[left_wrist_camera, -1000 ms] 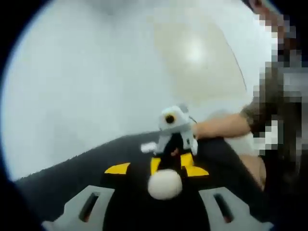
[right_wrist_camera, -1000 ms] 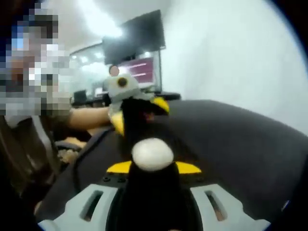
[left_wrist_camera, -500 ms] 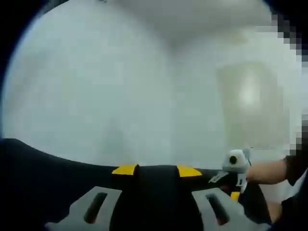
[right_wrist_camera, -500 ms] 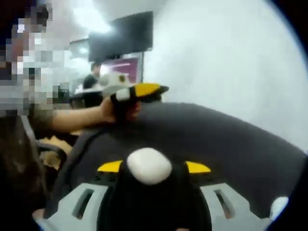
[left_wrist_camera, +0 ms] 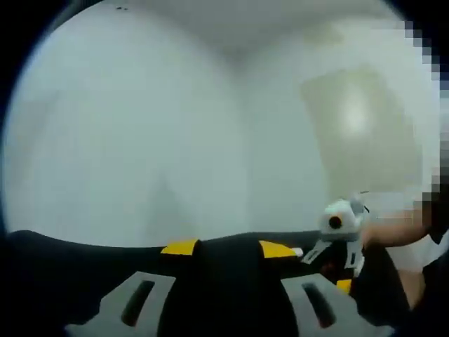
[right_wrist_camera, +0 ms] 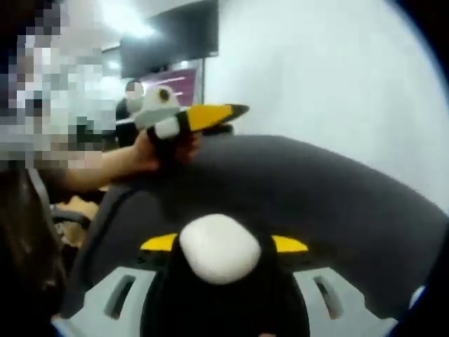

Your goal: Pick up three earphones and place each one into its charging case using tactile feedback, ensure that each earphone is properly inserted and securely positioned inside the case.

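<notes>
The right gripper (right_wrist_camera: 223, 246) pinches a white case (right_wrist_camera: 219, 247) at its jaw tips, over a dark table (right_wrist_camera: 337, 189). The left gripper (left_wrist_camera: 228, 247), at the case's 11 o'clock, looks pressed together.
</notes>
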`<action>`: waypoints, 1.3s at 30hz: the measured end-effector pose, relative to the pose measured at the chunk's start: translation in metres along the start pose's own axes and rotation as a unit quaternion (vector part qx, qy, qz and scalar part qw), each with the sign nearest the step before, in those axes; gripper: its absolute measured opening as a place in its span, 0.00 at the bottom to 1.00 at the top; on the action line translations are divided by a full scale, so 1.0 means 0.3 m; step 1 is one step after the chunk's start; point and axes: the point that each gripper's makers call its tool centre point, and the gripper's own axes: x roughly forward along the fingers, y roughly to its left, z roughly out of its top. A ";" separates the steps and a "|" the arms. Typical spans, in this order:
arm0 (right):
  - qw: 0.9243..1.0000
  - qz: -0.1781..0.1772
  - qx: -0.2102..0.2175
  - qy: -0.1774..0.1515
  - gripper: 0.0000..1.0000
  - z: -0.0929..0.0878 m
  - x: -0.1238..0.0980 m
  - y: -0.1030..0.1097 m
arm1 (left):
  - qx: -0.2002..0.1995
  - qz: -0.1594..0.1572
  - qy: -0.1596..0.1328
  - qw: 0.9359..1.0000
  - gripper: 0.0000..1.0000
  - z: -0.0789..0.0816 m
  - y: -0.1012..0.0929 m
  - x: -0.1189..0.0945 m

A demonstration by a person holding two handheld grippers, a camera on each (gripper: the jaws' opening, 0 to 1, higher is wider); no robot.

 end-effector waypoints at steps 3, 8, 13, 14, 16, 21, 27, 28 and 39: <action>1.000 -0.018 -0.007 0.007 0.45 0.007 0.001 0.008 | 0.000 -0.003 -0.009 1.000 0.30 0.013 -0.025 -0.008; 0.999 -0.043 -0.026 0.003 0.44 0.013 -0.015 0.011 | 0.012 -0.006 -0.004 1.000 0.30 0.015 -0.048 -0.016; 0.995 -0.067 -0.071 0.009 0.44 0.030 -0.033 0.010 | 0.018 -0.003 0.001 1.000 0.30 0.011 -0.042 -0.021; 0.994 -0.076 -0.083 0.011 0.44 0.033 -0.040 0.004 | 0.017 -0.002 0.001 1.000 0.30 0.010 -0.039 -0.019; 0.990 -0.090 -0.105 0.017 0.44 0.038 -0.059 -0.005 | 0.016 0.000 0.001 1.000 0.30 0.011 -0.033 -0.017; 0.988 -0.111 -0.107 -0.008 0.44 0.074 -0.140 -0.021 | 0.018 0.003 0.007 1.000 0.29 0.005 -0.034 -0.016; 0.986 -0.135 -0.096 -0.015 0.44 0.069 -0.224 -0.054 | 0.026 0.005 0.017 0.999 0.29 -0.006 -0.039 -0.017; 0.986 -0.140 -0.094 -0.011 0.44 0.060 -0.240 -0.061 | 0.028 0.005 0.020 0.999 0.29 -0.009 -0.038 -0.017; 0.980 -0.194 -0.039 -0.010 0.44 0.002 -0.355 -0.150 | 0.051 0.003 0.033 0.998 0.29 -0.023 -0.013 -0.005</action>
